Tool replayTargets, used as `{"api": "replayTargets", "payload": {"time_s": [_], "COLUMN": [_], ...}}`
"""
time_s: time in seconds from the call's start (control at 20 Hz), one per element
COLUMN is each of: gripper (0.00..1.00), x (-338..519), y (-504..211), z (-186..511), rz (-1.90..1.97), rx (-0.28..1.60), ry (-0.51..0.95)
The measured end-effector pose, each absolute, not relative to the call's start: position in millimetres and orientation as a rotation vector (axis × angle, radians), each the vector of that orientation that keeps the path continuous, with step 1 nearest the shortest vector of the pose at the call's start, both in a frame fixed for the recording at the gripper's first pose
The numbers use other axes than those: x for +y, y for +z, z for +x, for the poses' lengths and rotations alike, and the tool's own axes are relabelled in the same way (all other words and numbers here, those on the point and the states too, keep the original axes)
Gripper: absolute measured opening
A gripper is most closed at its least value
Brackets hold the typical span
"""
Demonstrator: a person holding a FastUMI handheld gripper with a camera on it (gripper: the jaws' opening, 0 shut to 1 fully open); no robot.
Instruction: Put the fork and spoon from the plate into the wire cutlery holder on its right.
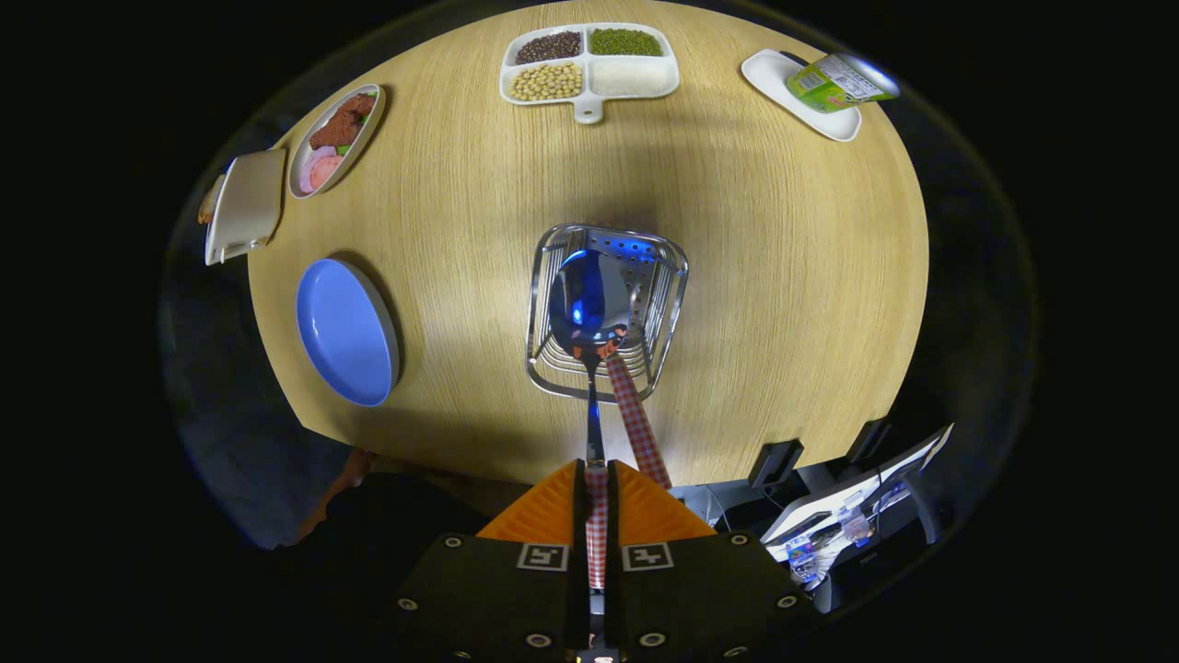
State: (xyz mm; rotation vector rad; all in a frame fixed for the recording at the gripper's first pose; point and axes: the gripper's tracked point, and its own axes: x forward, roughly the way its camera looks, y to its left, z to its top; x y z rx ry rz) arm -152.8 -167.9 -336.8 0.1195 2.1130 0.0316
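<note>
Between the fingers of our hand-held gripper [597, 497] we are pinching the checked handle of the spoon [589, 308], jaws closed narrow on it, and its bowl is hanging right over the wire cutlery holder [677, 295]. Beside it, a second checked handle, the fork [636, 414] as we are judging it, is already leaning in the holder. We are reckoning the spoon is light and stiff, its polished bowl slippery, so holding the patterned handle is looking like the safer grip. The holder is probably light too, and a knock on its rim could shift it. Left of it, the blue plate [345, 331] is lying bare on the tabletop [783, 276]. Farther off we are seeing a divided tray of beans [589, 63], a dish of food [336, 140] and a tipped can [840, 81], all well clear.
</note>
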Motion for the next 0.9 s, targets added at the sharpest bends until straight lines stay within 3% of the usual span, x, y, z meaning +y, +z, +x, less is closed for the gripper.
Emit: {"api": "replayTargets", "payload": {"time_s": [0.5, 0.9], "gripper": [0.12, 0.26], "x": [-174.3, -171.9], "y": [-349.2, -344.9], "z": [-137.4, -116.6], "rz": [0.093, 0.134], "rx": [2.237, 2.136], "ry": [0.075, 0.052]}}
